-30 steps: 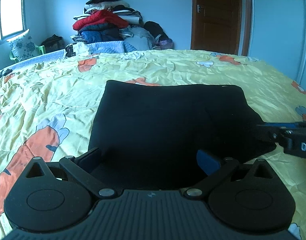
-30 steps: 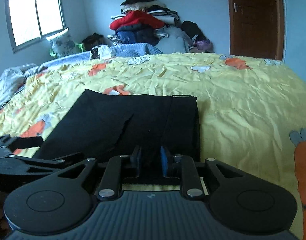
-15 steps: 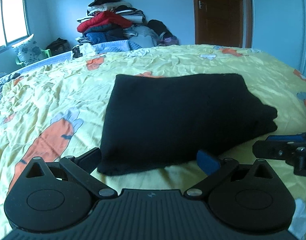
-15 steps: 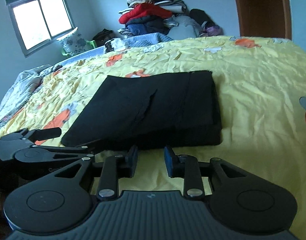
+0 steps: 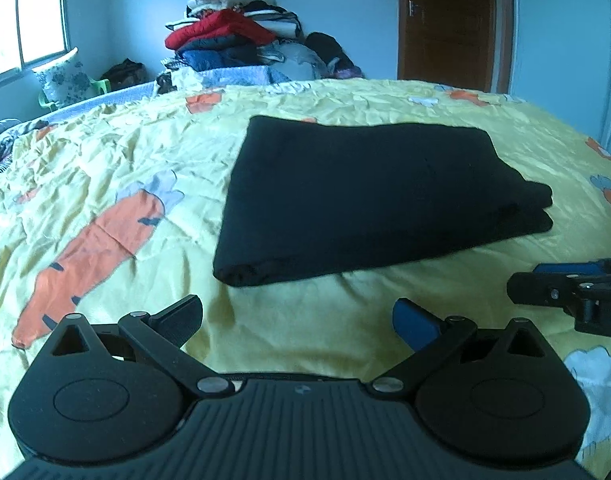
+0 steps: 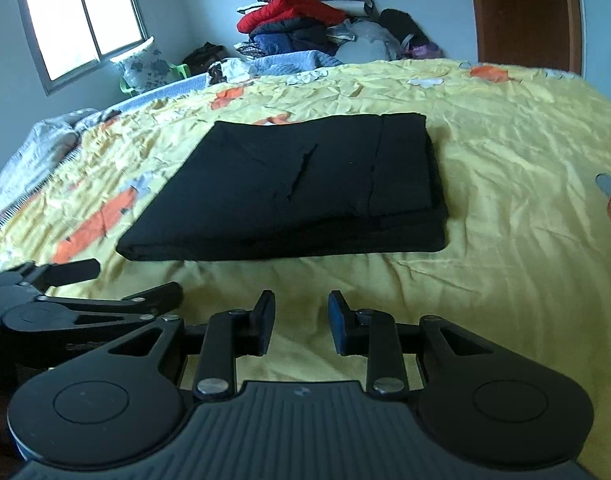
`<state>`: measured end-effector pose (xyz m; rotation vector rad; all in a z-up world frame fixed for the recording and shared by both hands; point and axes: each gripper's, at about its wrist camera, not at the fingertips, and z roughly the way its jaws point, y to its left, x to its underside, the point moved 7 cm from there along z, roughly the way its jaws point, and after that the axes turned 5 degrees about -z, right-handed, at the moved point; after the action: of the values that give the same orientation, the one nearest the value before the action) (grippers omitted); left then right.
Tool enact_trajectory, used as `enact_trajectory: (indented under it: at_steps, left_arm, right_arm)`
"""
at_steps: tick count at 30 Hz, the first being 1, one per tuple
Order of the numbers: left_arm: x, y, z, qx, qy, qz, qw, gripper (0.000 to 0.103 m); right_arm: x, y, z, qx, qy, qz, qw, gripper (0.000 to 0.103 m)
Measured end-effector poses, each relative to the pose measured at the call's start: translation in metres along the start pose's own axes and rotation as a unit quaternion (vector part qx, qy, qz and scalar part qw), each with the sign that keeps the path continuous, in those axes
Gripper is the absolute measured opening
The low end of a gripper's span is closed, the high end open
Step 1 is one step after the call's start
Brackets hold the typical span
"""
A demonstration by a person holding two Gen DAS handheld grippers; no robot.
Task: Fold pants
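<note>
Black pants (image 6: 305,184) lying folded into a compact rectangle on the yellow carrot-print bedspread (image 6: 505,168), toward the middle of the bed, layered edges stacked at the near right corner. Released within the last second: a moment ago under both tools, now clear of them. Right gripper (image 6: 301,322) pulled back toward the near edge of the bed, jaws just opened to a modest gap, nothing between them. Left gripper (image 5: 297,318) likewise withdrawn, spread wide and empty over bare bedspread. Judged from this: final fold laid down and let go, task essentially complete, at most a smoothing pass left.
</note>
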<state>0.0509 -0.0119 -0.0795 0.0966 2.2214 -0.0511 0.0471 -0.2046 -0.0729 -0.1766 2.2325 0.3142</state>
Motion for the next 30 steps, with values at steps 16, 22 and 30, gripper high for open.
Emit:
enact_trajectory:
  at_steps: [16,22,30]
  left_arm:
    - [0.009,0.005,0.001,0.002,0.001,-0.020,0.9998,0.103]
    - [0.010,0.009,0.003,0.012,0.007,-0.034,0.9993,0.103]
    - [0.011,0.009,0.003,0.011,0.007,-0.033,0.9994,0.103]
  right_arm:
    - [0.012,0.008,0.001,0.044,-0.017,-0.063,0.997,0.075]
    - [0.016,0.011,0.001,0.053,-0.020,-0.074,0.996,0.079]
    - [0.018,0.012,0.005,0.058,-0.014,-0.082,0.995,0.096]
